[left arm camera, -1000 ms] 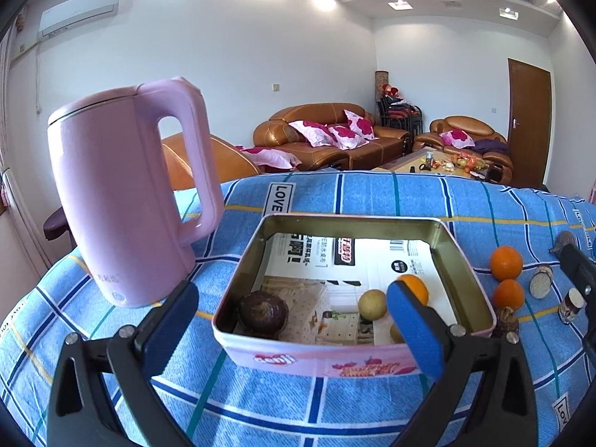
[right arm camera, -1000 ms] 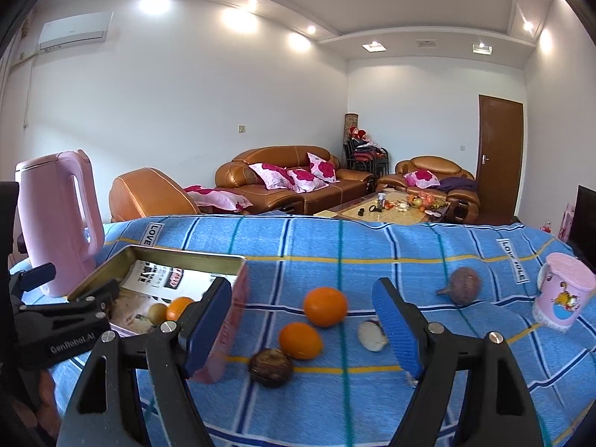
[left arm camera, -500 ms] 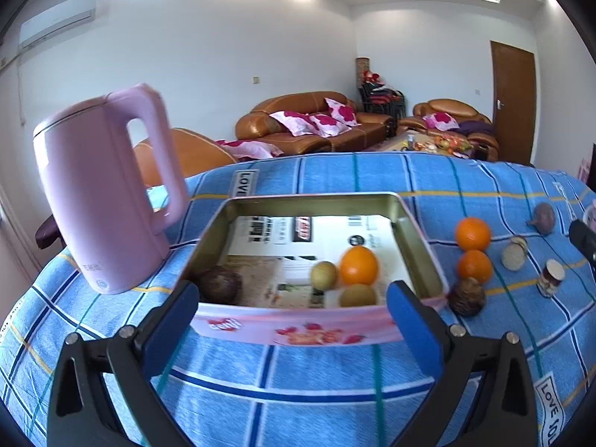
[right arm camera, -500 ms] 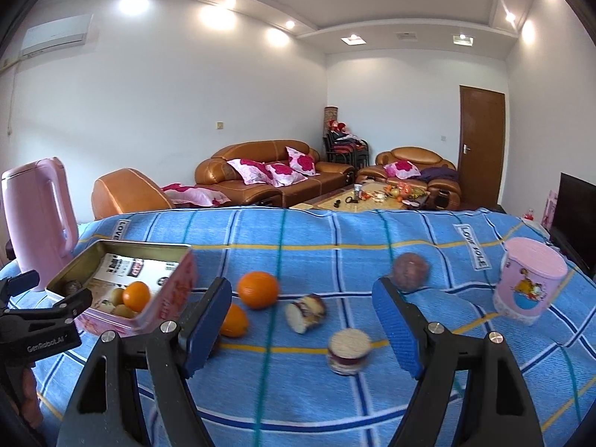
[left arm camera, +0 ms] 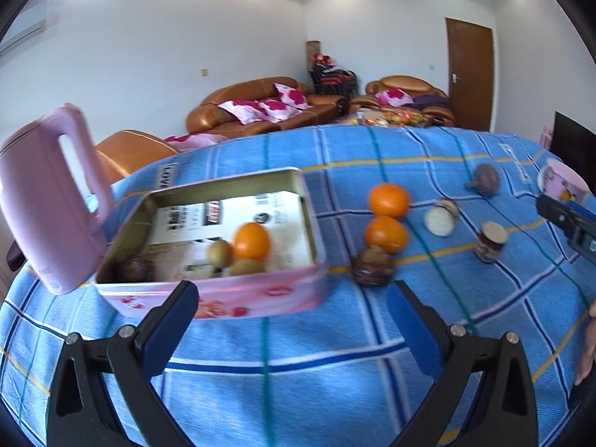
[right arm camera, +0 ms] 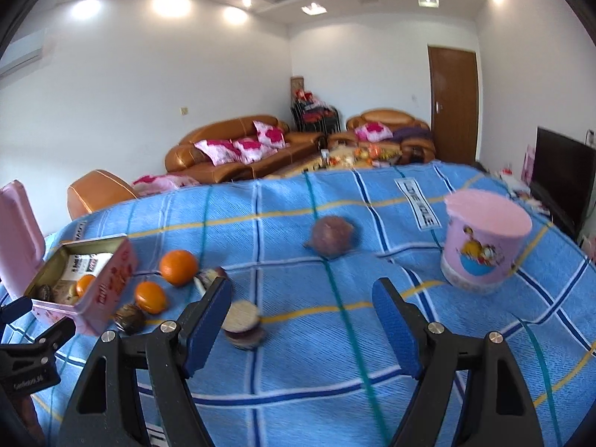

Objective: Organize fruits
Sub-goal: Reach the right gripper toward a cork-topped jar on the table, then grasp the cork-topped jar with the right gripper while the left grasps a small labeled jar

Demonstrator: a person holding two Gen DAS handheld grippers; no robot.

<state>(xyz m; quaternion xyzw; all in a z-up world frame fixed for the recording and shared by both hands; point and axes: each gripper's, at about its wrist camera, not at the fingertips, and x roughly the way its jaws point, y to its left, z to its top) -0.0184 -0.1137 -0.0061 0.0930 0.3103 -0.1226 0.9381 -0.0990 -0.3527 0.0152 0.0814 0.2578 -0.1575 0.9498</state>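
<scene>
A pink tin (left arm camera: 223, 300) (right arm camera: 115, 279) on the blue checked cloth holds an orange (left arm camera: 251, 241), two green-brown fruits (left arm camera: 220, 252) and a dark fruit (left arm camera: 134, 268). Outside it to the right lie two oranges (left arm camera: 388, 200) (left arm camera: 385, 234), a dark round fruit (left arm camera: 372, 265), two cut fruit halves (left arm camera: 441, 218) (left arm camera: 491, 241) and a purple fruit (left arm camera: 484, 179) (right arm camera: 331, 236). My left gripper (left arm camera: 292, 316) is open and empty in front of the tin's right corner. My right gripper (right arm camera: 301, 316) is open and empty, with one cut half (right arm camera: 244, 322) by its left finger.
A pink kettle (left arm camera: 48, 201) stands just left of the tin. A pink cartoon cup (right arm camera: 484, 240) stands at the right of the table. Sofas and a coffee table are beyond the far edge. A dark TV (right arm camera: 562, 182) is at the far right.
Both grippers have swung to the right. The tin and kettle have slid left in both views; the pink cup and purple fruit are now nearer the right gripper's centre. Both stay open.
</scene>
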